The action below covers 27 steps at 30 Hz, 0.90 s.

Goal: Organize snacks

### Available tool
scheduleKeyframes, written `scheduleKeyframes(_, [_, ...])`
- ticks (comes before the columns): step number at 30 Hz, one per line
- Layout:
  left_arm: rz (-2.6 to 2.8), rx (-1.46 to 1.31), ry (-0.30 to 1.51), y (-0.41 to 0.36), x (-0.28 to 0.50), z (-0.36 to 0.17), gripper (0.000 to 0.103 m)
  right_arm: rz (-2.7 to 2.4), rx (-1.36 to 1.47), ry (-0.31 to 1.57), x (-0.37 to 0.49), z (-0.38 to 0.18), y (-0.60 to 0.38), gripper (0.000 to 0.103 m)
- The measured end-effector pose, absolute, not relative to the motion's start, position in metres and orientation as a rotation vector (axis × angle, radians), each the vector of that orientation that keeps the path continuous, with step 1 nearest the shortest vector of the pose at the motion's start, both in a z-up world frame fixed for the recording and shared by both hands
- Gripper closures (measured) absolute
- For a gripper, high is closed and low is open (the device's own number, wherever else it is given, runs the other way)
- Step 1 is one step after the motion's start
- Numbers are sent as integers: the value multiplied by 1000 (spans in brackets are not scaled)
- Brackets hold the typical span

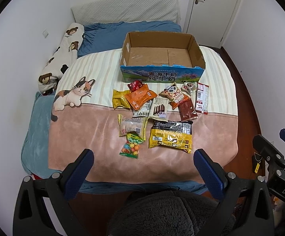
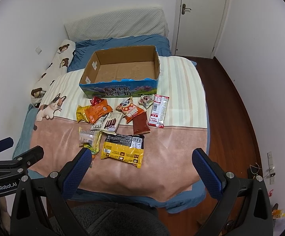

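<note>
An empty open cardboard box (image 1: 198,56) with a blue printed front stands on the bed; it also shows in the right wrist view (image 2: 157,72). Several snack packets lie in front of it: a yellow-and-black bag (image 1: 170,139) (image 2: 122,151), a candy-ball bag (image 1: 131,147), an orange packet (image 1: 141,96) (image 2: 98,111), a panda packet (image 1: 172,93) (image 2: 127,107), a red-and-white sachet (image 1: 202,98) (image 2: 159,111). My left gripper (image 1: 143,158) is open and empty, held above the bed's near edge. My right gripper (image 2: 142,157) is open and empty, beside it to the right.
The bed carries a pink and striped blanket with a cat print (image 1: 73,96), a bear-print bolster (image 1: 63,55) at the left and a blue pillow (image 1: 107,33) behind the box. A white door (image 2: 199,15) and wooden floor (image 2: 231,114) lie at the right.
</note>
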<state>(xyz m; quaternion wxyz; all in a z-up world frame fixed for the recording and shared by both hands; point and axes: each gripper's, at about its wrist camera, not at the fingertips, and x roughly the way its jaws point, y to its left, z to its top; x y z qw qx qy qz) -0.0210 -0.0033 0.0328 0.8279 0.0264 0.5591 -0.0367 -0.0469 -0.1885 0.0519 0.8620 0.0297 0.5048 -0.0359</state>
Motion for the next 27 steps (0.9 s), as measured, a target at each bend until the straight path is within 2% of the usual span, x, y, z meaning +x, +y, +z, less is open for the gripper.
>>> scheduleKeyframes(20, [-76, 45, 1182, 1, -21, 30, 0, -70, 70, 1063, -44, 48, -187, 0])
scheduleKeyframes(27, [91, 50, 1172, 31, 9, -19, 0, 62, -43, 1115, 0, -2, -178, 0])
